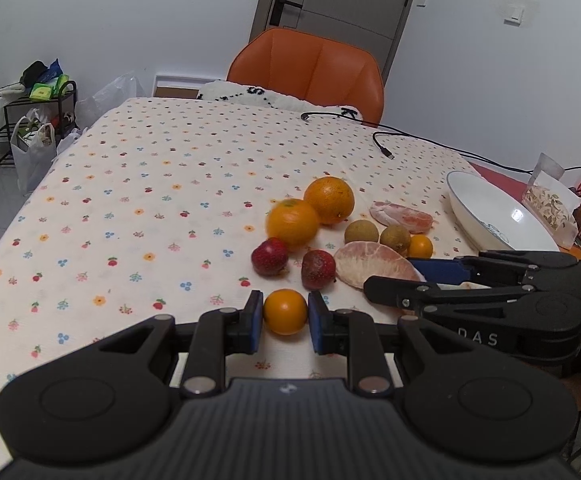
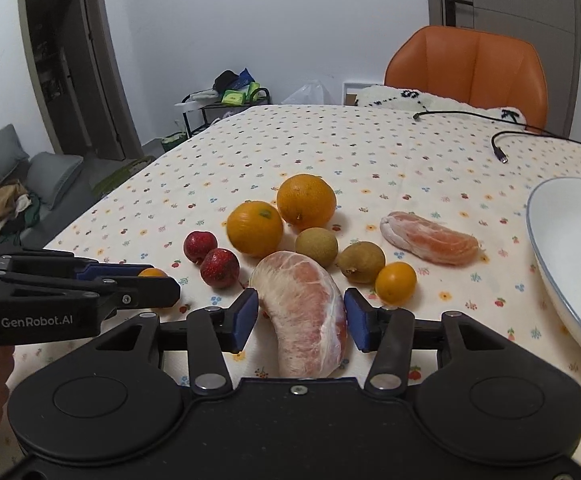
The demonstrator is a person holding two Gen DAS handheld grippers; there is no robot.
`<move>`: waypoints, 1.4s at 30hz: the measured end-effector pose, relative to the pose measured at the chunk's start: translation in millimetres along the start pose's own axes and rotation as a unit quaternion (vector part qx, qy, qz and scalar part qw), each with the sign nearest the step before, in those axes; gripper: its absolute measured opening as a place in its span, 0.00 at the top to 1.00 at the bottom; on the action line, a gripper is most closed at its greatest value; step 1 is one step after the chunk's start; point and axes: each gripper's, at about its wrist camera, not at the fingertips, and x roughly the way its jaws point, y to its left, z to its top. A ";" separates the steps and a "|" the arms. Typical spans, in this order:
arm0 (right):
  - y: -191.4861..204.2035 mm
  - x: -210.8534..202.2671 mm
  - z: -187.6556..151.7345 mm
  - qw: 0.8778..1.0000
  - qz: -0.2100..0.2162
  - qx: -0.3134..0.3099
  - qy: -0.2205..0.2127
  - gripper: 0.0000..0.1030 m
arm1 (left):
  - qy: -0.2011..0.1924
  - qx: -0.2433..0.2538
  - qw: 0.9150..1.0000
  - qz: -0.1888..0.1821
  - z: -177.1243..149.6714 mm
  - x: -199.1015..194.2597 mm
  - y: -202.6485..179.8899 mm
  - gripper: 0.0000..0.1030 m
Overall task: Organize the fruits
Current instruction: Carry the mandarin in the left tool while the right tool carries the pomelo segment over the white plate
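One kumquat (image 1: 285, 311) between left claw (image 1: 284, 322) pads.

A table in a flowered cloth (image 2: 330, 140) bears oranges (image 2: 305, 201), strawberries (image 2: 220, 267), pomelo segments (image 2: 430, 237), a bowl (image 2: 562, 248).

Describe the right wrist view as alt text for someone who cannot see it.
The right tongs straddle a peeled pomelo wedge on a flowery tablecloth; only one pad clearly touches it. Behind lie two oranges, two strawberries and another peeled wedge. A white bowl sits right; the left tongs grip a small orange fruit.
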 end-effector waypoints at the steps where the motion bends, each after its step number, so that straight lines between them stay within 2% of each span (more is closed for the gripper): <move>1: 1.4 -0.2 -0.3 1.000 -0.004 -0.006 -0.001 0.58 | -0.001 0.001 1.000 0.000 0.1 -0.6 -0.6 0.78; 9: -2.5 -12.3 -7.8 1.000 0.013 0.008 -0.008 0.62 | -0.005 0.009 1.000 -0.004 2.9 -2.4 -8.4 0.79; 18: -20.8 -36.2 -17.6 0.999 0.010 0.043 -0.023 0.62 | -0.013 0.024 1.000 -0.016 6.5 -3.1 -27.4 0.79; 42: -96.3 -101.2 -27.1 0.988 -0.068 0.107 -0.090 0.62 | -0.034 0.075 0.994 -0.065 35.7 17.8 -102.4 0.79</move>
